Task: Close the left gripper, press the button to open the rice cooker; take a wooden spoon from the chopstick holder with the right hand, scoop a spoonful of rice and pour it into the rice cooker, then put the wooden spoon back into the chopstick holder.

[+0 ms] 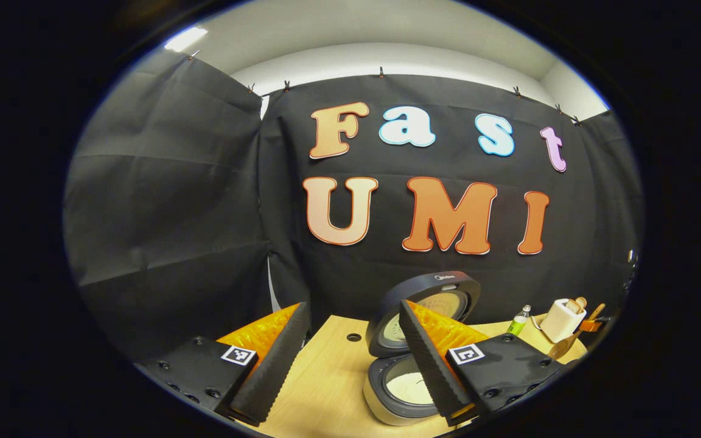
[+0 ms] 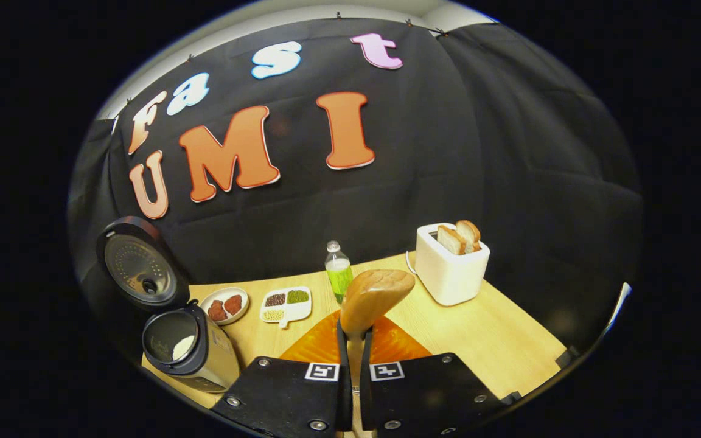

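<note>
Cooker sat lid-up at the counter edge w/ rice already in the pot, looking heavy and stable enough not to need steadying. Spoon was clamped by its handle in the right gripper, fingers nearly together, bowl up and empty-looking; prob light, stiff, smooth wood, so hold mid-handle firmly. Left gripper hung wide open, holding nothing, just above the cooker.

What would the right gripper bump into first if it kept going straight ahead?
Probably the green bottle. The right gripper holds the wooden spoon with its bowl pointing forward, and the bottle stands just behind it. Depth is hard to judge, so the spoon might pass beside it.
</note>
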Demonstrator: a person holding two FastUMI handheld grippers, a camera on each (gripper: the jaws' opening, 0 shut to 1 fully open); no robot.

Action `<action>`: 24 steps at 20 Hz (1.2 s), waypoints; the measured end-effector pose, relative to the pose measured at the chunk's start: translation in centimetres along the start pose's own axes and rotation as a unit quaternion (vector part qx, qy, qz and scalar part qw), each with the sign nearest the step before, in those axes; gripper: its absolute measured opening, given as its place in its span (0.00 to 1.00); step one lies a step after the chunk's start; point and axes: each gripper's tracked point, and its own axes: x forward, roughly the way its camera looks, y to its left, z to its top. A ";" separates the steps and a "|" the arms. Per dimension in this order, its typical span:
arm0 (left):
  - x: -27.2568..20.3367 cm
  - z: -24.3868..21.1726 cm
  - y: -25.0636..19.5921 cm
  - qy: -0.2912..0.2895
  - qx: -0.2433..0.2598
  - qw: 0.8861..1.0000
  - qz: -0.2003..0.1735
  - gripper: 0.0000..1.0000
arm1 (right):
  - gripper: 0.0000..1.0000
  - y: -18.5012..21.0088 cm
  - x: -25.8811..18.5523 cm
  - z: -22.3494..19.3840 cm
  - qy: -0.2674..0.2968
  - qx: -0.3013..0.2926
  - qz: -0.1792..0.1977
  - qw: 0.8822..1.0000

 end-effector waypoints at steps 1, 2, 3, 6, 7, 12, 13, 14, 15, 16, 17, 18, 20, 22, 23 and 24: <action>-0.1 -0.1 -0.3 0.001 0.001 1.000 0.002 1.00 | 0.04 -0.3 0.6 -0.9 0.009 0.002 0.002 1.000; -0.3 -0.2 -0.5 0.002 0.002 1.000 0.007 0.99 | 0.04 -0.5 1.2 -1.9 0.019 0.003 0.004 1.000; -0.4 -0.2 -0.6 0.002 0.002 1.000 0.011 0.99 | 0.06 -0.7 1.8 -2.6 0.026 0.004 0.006 1.000; -0.7 -0.2 -0.9 0.002 0.004 1.000 0.022 0.97 | 0.06 -0.9 3.5 -4.8 0.047 0.007 0.013 0.999; -0.9 -0.1 -0.9 -0.002 0.003 1.000 0.023 0.98 | 0.08 -0.9 4.2 -5.4 0.054 0.010 0.016 0.998; -1.0 -0.4 -0.4 0.009 0.008 0.999 0.043 0.99 | 0.15 -1.2 5.2 -7.0 0.075 0.036 0.021 0.996; -0.9 -0.4 -0.5 0.010 0.011 0.999 0.046 0.97 | 0.19 -1.7 5.1 -6.3 0.065 0.036 0.016 0.997; -0.8 -0.3 -0.7 0.010 0.012 0.999 0.047 0.99 | 0.21 -2.1 4.7 -5.8 0.062 0.035 0.012 0.997; -0.6 -0.3 -1.1 0.011 0.012 0.999 0.045 1.00 | 0.30 -2.7 4.2 -5.4 0.061 0.032 0.007 0.998; -0.3 -0.2 -1.5 0.011 0.011 0.999 0.041 0.97 | 0.34 -3.4 3.8 -4.9 0.059 0.027 0.001 0.998; 0.1 -0.3 -2.1 0.011 0.009 0.999 0.036 1.00 | 0.42 -4.3 3.4 -4.4 0.057 0.021 -0.008 0.998; 0.4 -0.3 -2.6 0.011 0.008 0.999 0.033 0.99 | 0.39 -5.2 2.9 -3.7 0.053 0.017 -0.016 0.998; 1.2 -0.5 -4.1 0.013 0.007 1.000 0.022 0.97 | 0.49 -7.0 1.6 -2.1 0.043 0.013 -0.031 0.999; 2.2 -0.4 -5.7 0.012 0.009 1.000 0.008 0.99 | 0.61 -8.0 0.1 0.0 0.023 0.012 -0.039 0.999; 2.7 -0.1 -6.5 0.011 0.012 1.000 0.002 0.99 | 0.80 -8.5 -0.6 1.2 0.011 0.009 -0.043 0.999; 3.4 0.3 -7.2 0.008 0.016 1.000 -0.002 0.99 | 0.91 -9.0 -1.1 2.3 -0.002 0.006 -0.046 0.999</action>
